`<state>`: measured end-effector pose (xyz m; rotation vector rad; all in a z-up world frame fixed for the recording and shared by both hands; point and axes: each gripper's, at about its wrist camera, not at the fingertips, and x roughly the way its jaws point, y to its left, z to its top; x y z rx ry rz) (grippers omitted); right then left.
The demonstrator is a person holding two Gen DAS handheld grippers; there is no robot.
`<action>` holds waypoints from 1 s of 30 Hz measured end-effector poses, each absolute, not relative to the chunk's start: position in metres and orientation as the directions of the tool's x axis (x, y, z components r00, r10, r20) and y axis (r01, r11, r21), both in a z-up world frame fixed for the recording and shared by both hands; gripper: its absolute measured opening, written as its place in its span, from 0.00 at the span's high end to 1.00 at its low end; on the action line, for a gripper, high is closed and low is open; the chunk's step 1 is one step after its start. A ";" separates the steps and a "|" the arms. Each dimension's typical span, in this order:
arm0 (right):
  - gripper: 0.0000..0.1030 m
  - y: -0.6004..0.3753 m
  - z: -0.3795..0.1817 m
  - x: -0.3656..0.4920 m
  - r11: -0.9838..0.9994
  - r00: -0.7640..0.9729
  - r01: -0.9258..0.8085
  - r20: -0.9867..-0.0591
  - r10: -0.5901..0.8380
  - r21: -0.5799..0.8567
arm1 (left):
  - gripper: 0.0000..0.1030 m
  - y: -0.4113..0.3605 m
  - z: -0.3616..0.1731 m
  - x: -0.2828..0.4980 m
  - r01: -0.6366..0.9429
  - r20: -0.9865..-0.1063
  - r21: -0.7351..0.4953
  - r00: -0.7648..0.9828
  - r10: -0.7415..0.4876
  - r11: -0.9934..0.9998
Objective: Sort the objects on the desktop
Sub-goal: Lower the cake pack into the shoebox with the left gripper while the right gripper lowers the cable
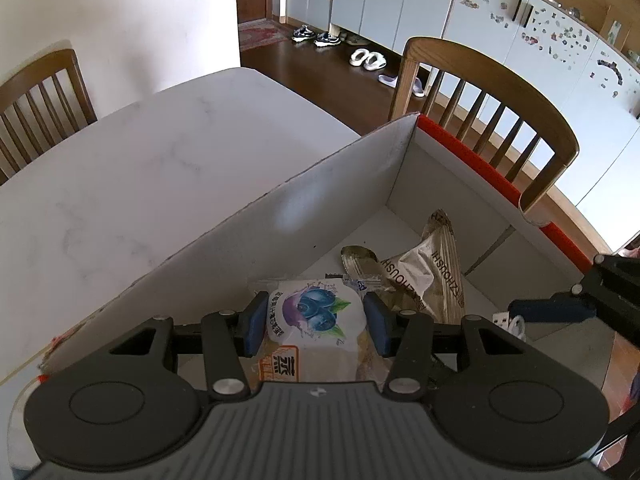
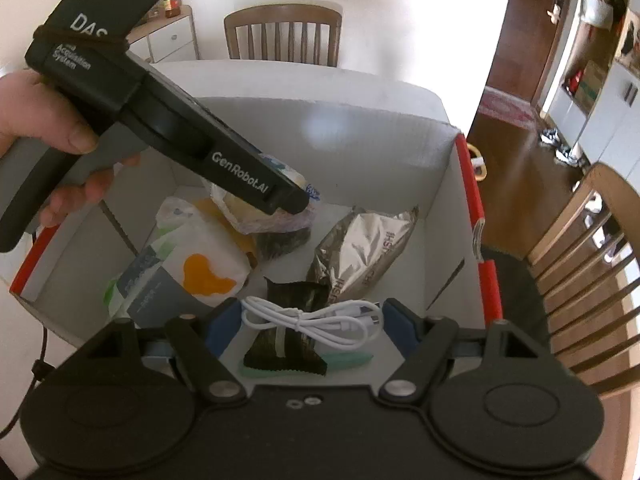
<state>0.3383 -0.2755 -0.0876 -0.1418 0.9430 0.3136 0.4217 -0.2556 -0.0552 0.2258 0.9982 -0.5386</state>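
My left gripper (image 1: 316,322) is shut on a blueberry bread packet (image 1: 312,344), its blue pads pressing both sides, just above the floor of a white cardboard box (image 1: 280,232) with a red rim. In the right wrist view the same gripper (image 2: 288,202), held by a hand, reaches into the box (image 2: 320,140) with the bread packet (image 2: 256,216) under its tip. My right gripper (image 2: 312,320) holds a coiled white cable (image 2: 280,316) between wide-set pads over the box's near end. A silver snack packet (image 2: 360,252) lies on the box floor.
The box also holds a white pack with an orange blotch (image 2: 200,268), a dark packet (image 2: 288,344) and a green item (image 2: 348,360). The box stands on a white marble table (image 1: 140,160). Wooden chairs (image 1: 480,92) stand at the table's edges.
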 end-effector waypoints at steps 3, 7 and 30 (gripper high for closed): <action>0.25 -0.275 -0.091 0.339 0.945 0.536 -0.327 -0.820 0.199 0.016 | 0.52 -0.258 -0.057 0.426 0.527 -0.849 -0.066 0.417 -0.326 0.847; 0.25 -0.274 -0.093 0.340 0.941 0.524 -0.338 -0.827 0.206 0.021 | 0.52 -0.261 -0.058 0.429 0.534 -0.854 -0.073 0.403 -0.330 0.842; 0.21 -0.286 -0.080 0.332 0.943 0.555 -0.325 -0.793 0.251 0.071 | 0.27 -0.247 -0.039 0.410 0.483 -0.828 -0.079 0.455 -0.327 0.872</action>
